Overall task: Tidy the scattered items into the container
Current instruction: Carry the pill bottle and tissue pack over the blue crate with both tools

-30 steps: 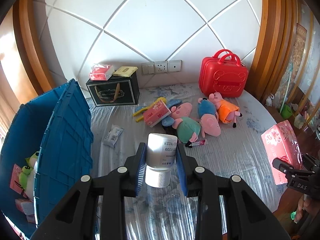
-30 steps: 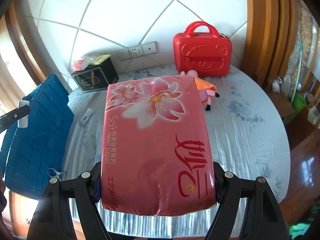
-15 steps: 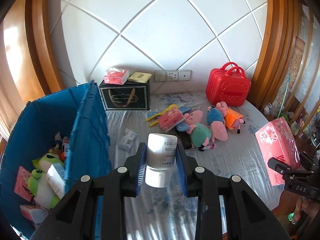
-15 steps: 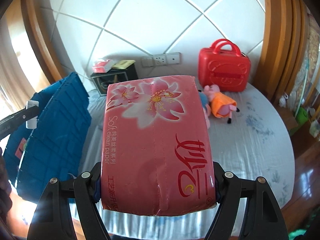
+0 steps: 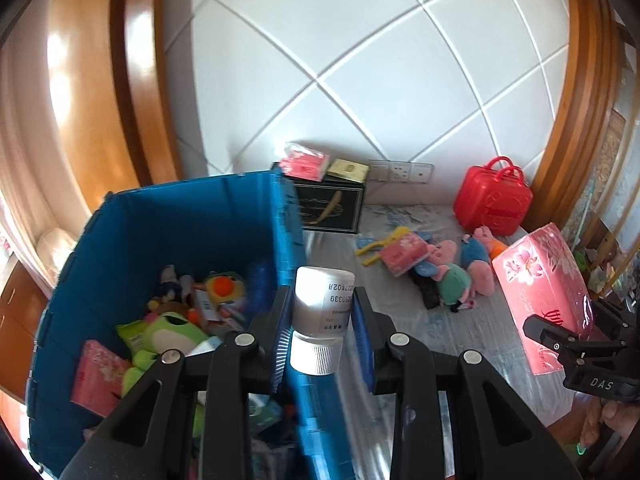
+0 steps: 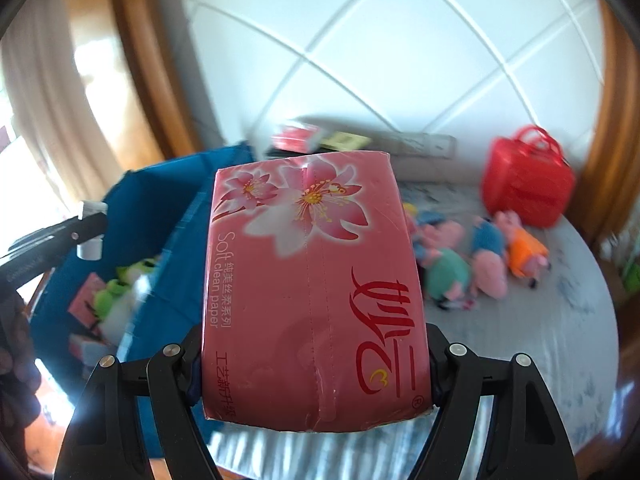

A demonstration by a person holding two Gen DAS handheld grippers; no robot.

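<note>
White quilted wall panels back the bed (image 5: 460,344) we work over. Our left gripper (image 5: 322,320) pinches a white bottle (image 5: 322,308) above the blue container's (image 5: 180,232) edge. Our right gripper (image 6: 314,364), spread wide, clamps a pink tissue pack (image 6: 312,300) that hides its fingertips.

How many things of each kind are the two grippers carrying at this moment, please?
White bottle, clamped in the left gripper: 1
Pink tissue pack, clamped in the right gripper: 1
Total: 2
</note>
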